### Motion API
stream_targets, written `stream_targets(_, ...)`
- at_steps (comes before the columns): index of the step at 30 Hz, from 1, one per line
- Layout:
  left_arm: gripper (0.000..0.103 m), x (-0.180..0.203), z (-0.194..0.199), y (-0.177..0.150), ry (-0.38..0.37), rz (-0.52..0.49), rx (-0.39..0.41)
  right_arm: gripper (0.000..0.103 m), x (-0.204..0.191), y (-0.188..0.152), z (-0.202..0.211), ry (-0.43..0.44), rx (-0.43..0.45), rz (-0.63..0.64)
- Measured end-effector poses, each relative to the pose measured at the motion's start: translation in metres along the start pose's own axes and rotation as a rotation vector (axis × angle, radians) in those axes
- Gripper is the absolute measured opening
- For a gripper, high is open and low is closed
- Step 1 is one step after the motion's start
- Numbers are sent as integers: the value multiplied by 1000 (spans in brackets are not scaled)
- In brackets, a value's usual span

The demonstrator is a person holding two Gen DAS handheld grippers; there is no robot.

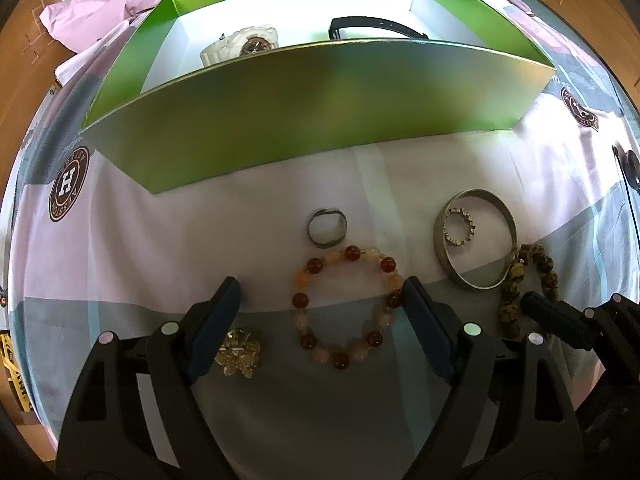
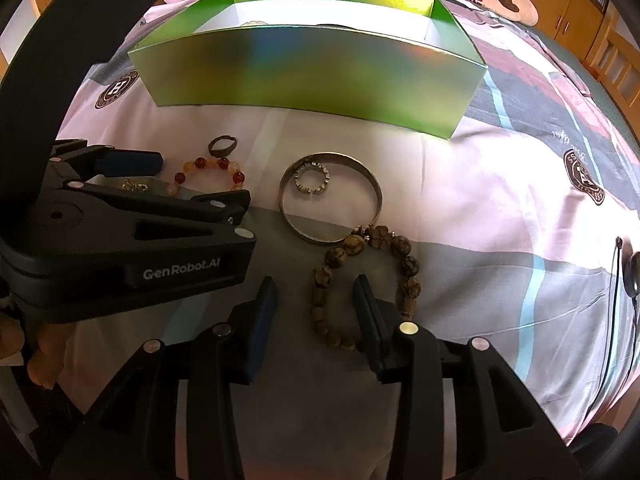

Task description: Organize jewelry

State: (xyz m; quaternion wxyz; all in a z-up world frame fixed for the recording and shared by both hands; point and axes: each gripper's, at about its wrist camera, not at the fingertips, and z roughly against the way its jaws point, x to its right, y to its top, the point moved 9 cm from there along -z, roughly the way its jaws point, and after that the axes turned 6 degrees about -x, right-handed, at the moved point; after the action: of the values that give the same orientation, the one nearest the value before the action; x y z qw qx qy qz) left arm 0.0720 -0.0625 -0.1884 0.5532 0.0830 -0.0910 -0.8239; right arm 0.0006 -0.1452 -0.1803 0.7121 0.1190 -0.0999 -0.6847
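Right now, both tools are held low over the bed sheet (image 1: 200,240), and nothing is pinched yet. The left hand-held gripper (image 1: 320,300) is spread wide around the red and orange bead bracelet (image 1: 344,308), with one finger at its 9 o'clock side and the other touching its 3 o'clock side. The right hand-held gripper (image 2: 316,300) is spread too, with the brown bead bracelet (image 2: 364,280) partly between its fingers.

Each bracelet is best pinched on one side of its ring, so the beads are not pushed away. The silver bangle (image 2: 330,198), at 12 o'clock from the brown beads and touching them, should be left alone. The green box (image 1: 312,96) sits at 12 o'clock. A white watch (image 1: 240,46) is already inside, so each bracelet must be lifted over the tall wall.
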Motion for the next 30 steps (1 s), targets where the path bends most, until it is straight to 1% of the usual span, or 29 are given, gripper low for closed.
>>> stream_targets(7, 84, -2, -4, 1, -6, 3, -4, 42, -1, 4, -2, -18, 4, -13)
stream_targets(11, 86, -2, -5, 0, 10, 2, 1, 42, -8, 2, -2, -63, 39, 8)
stream_targets(18, 87, -4, -2, -5, 6, 17, -25, 47, -11, -3, -2, -85, 94, -20)
stream_targets(21, 86, -1, 1, -6, 5, 8, -30, 47, -15, -5, -2, -105, 108, -1)
stream_targets(24, 86, 6, -1, -4, -4, 0, -31, 47, -17, -7, -2, -106, 111, -7)
stream_targets(30, 86, 9, -4, -4, 8, -14, -23, 47, -19, -10, 0, -111, 111, -11)
